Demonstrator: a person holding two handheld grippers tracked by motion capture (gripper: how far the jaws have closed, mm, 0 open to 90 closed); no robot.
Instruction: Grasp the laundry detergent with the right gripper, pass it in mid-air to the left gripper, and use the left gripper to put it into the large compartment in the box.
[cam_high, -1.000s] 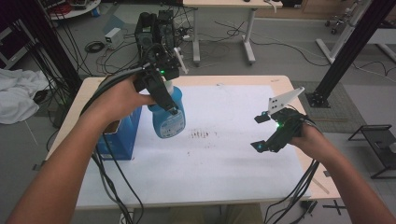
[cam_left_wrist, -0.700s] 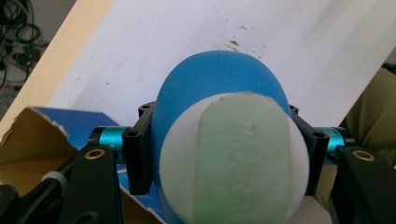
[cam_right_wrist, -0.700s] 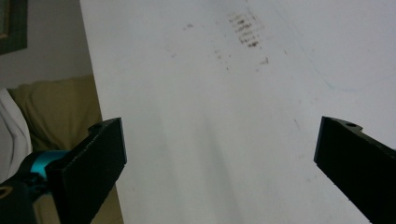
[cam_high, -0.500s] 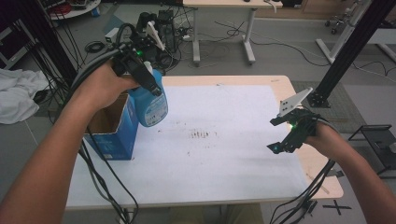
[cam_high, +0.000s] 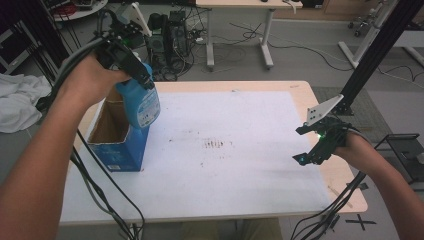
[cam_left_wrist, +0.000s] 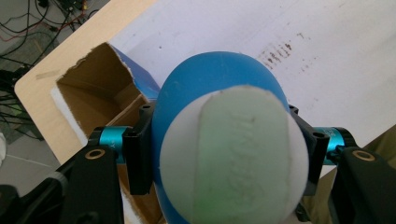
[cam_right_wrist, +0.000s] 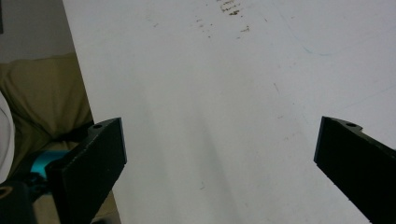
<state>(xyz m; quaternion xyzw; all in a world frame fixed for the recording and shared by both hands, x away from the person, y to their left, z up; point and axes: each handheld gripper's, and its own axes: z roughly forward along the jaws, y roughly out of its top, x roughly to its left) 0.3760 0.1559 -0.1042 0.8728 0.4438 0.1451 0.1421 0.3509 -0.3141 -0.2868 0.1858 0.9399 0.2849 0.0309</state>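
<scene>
A blue bottle (cam_high: 142, 104) with a printed label hangs over the open top of a blue cardboard box (cam_high: 116, 146) at the table's left. My left gripper (cam_high: 138, 75) is shut on the bottle's upper part. In the left gripper view the black jaws clamp both sides of the bottle (cam_left_wrist: 215, 79), whose white and pale green end faces the camera, and the box (cam_left_wrist: 95, 91) lies open below. My right gripper (cam_high: 302, 145) hovers near the table's right edge. Its jaws (cam_right_wrist: 219, 168) stand wide apart with nothing between them.
A white sheet (cam_high: 225, 115) with a brown smudge (cam_high: 215, 144) covers most of the wooden table (cam_high: 300, 90). Cables trail off the front edge from both hands. Beyond the far edge are a desk, electronics and floor cables.
My left hand has carried the bottle up and to the left, from beside the box to above its opening. The right gripper has drifted toward the table's right edge, still open.
</scene>
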